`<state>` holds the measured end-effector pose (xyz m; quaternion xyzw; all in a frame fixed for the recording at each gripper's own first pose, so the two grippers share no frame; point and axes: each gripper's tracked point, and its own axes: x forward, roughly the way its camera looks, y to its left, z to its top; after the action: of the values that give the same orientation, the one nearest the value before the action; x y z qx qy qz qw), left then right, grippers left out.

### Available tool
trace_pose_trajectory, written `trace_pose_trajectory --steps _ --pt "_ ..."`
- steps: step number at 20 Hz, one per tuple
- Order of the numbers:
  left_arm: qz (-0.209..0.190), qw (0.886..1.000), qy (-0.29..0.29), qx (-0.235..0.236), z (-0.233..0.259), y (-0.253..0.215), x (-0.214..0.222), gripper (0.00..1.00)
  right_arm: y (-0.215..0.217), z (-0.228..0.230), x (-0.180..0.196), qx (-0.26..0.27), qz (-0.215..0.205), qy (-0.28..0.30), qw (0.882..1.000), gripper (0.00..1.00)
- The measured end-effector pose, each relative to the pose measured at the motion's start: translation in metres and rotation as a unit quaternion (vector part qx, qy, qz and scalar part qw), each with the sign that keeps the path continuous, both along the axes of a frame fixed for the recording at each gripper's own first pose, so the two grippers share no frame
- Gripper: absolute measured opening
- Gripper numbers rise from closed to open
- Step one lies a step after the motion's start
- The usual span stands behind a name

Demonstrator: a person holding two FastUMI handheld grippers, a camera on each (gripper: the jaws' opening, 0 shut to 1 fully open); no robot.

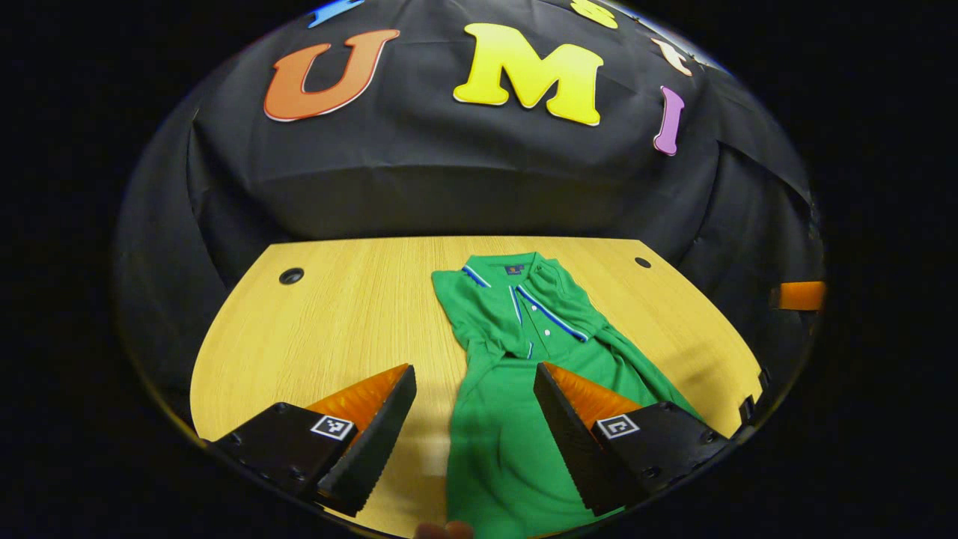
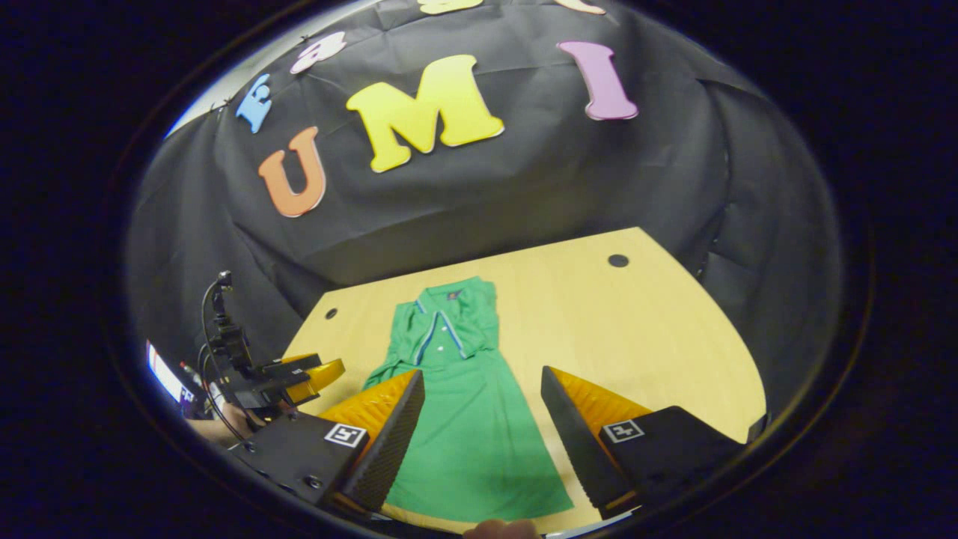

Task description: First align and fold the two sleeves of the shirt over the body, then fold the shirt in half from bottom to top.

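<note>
Your wooden surface (image 1: 337, 299) carries the green polo shirt (image 1: 509, 419), which lies lengthwise along it, collar toward the booth wall and hem toward you; both sleeves are already folded in over the shirt's body. Your left claw (image 1: 474, 430) hangs above the shirt's lower half, fingers spread wide and gripping nothing, one finger over the bare wood beside the shirt. Your right claw (image 2: 482, 434) likewise hovers released, straddling the shirt's lower body (image 2: 471, 442). Two small dark holes (image 1: 291, 275) sit in the surface's far corners, on either side of the shirt's collar.
</note>
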<state>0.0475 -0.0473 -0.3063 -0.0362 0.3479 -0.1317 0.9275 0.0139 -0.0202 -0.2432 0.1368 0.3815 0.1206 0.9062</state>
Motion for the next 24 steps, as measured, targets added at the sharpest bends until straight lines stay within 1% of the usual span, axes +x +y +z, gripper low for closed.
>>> trace_pose_trajectory --steps 3,5,6,7,9,10,11,13,14,16,18,19,20,21,23,24 --pt "-0.016 0.999 0.039 -0.034 -0.007 0.021 -0.039 1.00 -0.002 -0.026 -0.013 0.019 0.063 0.058 0.996 0.98" --pt "-0.026 0.996 0.068 -0.050 -0.012 0.037 -0.066 1.00 -0.017 -0.046 -0.024 0.026 0.083 0.100 0.991 0.98" --pt "-0.034 0.993 0.089 -0.071 -0.017 0.040 -0.082 1.00 -0.025 -0.056 -0.033 0.035 0.091 0.123 0.988 0.98" --pt "-0.043 0.987 0.117 -0.103 -0.021 0.040 -0.101 1.00 -0.033 -0.066 -0.045 0.049 0.095 0.151 0.983 0.98" --pt "-0.055 0.968 0.185 -0.159 -0.032 0.041 -0.140 1.00 -0.047 -0.084 -0.063 0.093 0.091 0.211 0.969 0.98" --pt "-0.061 0.956 0.219 -0.186 -0.036 0.043 -0.161 0.99 -0.056 -0.093 -0.074 0.115 0.084 0.243 0.959 0.98" --pt "-0.066 0.944 0.247 -0.210 -0.040 0.044 -0.177 0.99 -0.066 -0.103 -0.085 0.139 0.071 0.278 0.948 0.93" --pt "-0.068 0.917 0.295 -0.258 -0.046 0.042 -0.203 0.99 -0.082 -0.120 -0.099 0.187 0.040 0.335 0.923 0.93" --pt "-0.068 0.906 0.313 -0.276 -0.047 0.043 -0.211 0.99 -0.089 -0.128 -0.105 0.207 0.025 0.359 0.910 0.98" --pt "-0.061 0.890 0.336 -0.302 -0.055 0.044 -0.221 0.99 -0.098 -0.138 -0.118 0.235 0.011 0.391 0.890 0.98" --pt "-0.045 0.871 0.355 -0.335 -0.059 0.042 -0.223 1.00 -0.097 -0.148 -0.133 0.235 0.012 0.414 0.879 0.98" --pt "-0.041 0.865 0.362 -0.346 -0.059 0.041 -0.222 0.99 -0.095 -0.154 -0.142 0.230 0.019 0.424 0.876 0.98" --pt "-0.039 0.860 0.366 -0.353 -0.061 0.036 -0.219 0.99 -0.090 -0.159 -0.150 0.223 0.028 0.433 0.873 1.00" --pt "-0.040 0.854 0.369 -0.364 -0.057 0.029 -0.216 0.99 -0.088 -0.168 -0.157 0.212 0.037 0.440 0.872 0.98" --pt "-0.046 0.846 0.376 -0.374 -0.057 0.019 -0.210 0.99 -0.084 -0.180 -0.164 0.203 0.045 0.448 0.869 0.97" --pt "-0.049 0.842 0.382 -0.378 -0.056 0.015 -0.209 0.98 -0.079 -0.178 -0.162 0.217 0.042 0.447 0.867 0.92"
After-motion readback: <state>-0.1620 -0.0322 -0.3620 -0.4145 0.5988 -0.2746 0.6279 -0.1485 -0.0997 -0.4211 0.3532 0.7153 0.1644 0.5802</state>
